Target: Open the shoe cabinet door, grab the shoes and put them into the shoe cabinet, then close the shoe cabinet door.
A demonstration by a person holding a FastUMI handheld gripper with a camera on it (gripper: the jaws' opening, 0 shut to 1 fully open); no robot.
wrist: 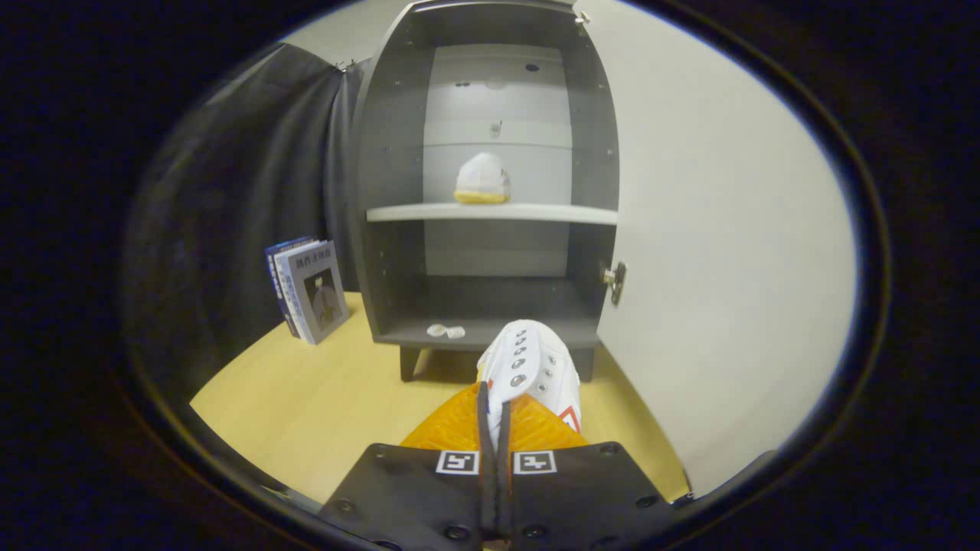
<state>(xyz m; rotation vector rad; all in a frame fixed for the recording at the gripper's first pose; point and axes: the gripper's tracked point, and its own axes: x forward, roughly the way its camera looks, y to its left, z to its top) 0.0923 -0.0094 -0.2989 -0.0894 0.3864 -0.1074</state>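
Tongs nearly closed, both fingers pinching the white canvas lace-up shoe with metal eyelets by its collar, toe pointing away toward the cabinet. Dark grey shoe cabinet with pale shelf stands open on the light wooden bench, white door swung out to the right, latch showing. Another white shoe with yellow sole already sits on the shelf. Step looks like carrying the second shoe in. Next move likely: push forward, lift past the bottom lip, set it inside, let go, then shut the door. Books lean left of the cabinet.
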